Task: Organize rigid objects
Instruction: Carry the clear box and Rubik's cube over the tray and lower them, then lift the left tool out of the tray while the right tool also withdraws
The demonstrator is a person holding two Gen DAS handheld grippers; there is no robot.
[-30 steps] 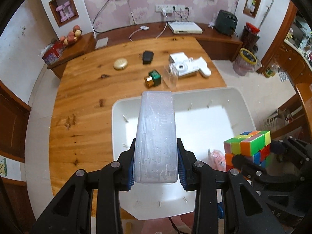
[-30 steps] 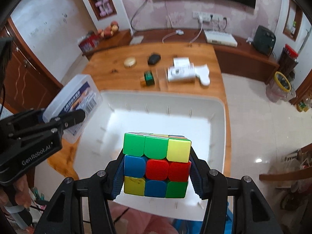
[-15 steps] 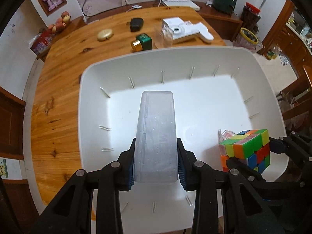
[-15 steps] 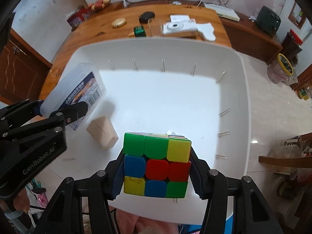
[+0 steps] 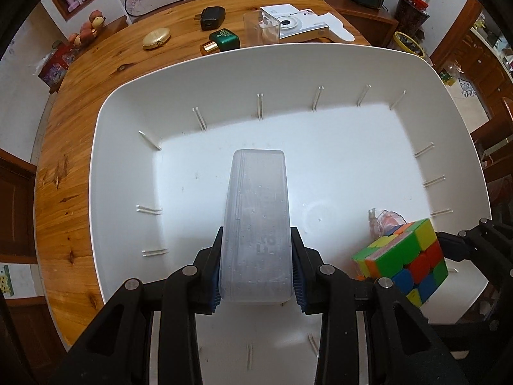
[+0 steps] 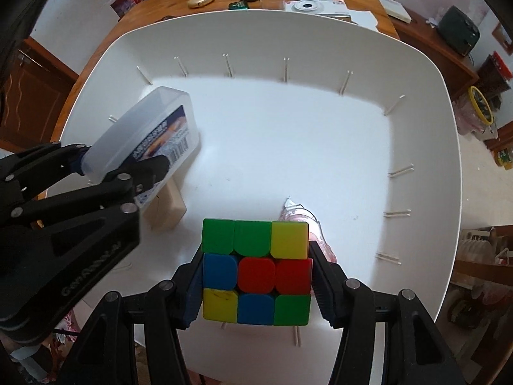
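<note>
**A:** Both hands are down in the white bin (image 5: 128,122) now. Left gripper (image 5: 256,276) is clamped on the clear box (image 5: 256,218), which sticks out ahead of it and is tilted. Right gripper (image 6: 256,276) has the cube (image 6: 256,269) between its jaws, and they've just been easing apart.

**B:** Is the cube loose, then?

**A:** Can't tell, the pads look like they're touching its sides. If it drops from here, I'd guess it lands on the pink wrapper (image 6: 298,215) just ahead and tips.

**B:** And the box?

**A:** There's a tan block (image 6: 166,208) under the left fingers. Let go carelessly and the box could land on it and slide.
</note>
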